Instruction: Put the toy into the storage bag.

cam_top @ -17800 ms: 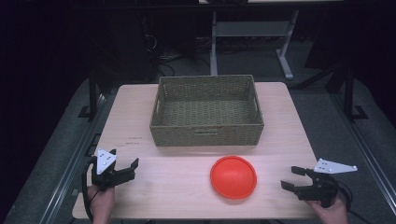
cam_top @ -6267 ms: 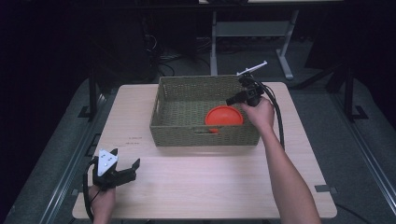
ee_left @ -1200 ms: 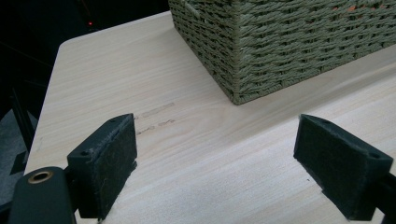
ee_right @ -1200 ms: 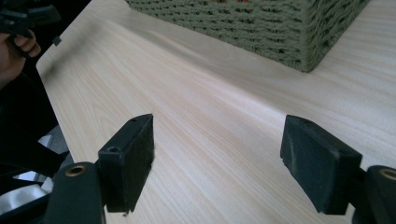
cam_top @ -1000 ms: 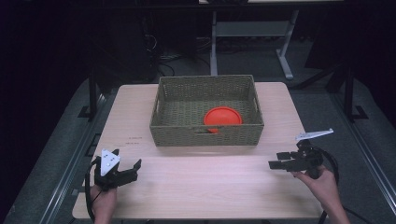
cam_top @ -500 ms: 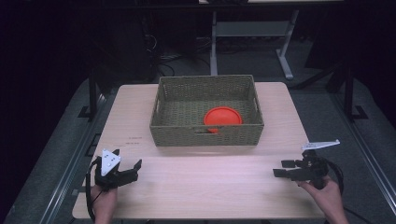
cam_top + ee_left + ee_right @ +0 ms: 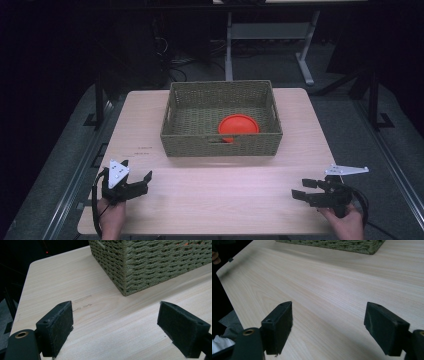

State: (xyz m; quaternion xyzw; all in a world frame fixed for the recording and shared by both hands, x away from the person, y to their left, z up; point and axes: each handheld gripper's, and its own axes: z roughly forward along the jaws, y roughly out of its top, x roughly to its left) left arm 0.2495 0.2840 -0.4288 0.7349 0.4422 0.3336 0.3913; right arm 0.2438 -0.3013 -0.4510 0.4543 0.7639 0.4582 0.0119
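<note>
Ahead of your right tool (image 7: 300,189), well apart from it: one red bowl (image 7: 238,125), lying inside the woven basket (image 7: 222,145) on the tabletop (image 7: 220,190). Your right tool: jaws spread wide, holding nothing. Your left tool (image 7: 141,179): jaws likewise apart, empty, resting near the tabletop's front corner.

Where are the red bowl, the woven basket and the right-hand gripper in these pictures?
red bowl (image 7: 238,124), high view, middle of its upturned base.
woven basket (image 7: 220,146), high view, its front wall.
right gripper (image 7: 303,189), high view, midway between its open jaws, above the table's near right corner.
</note>
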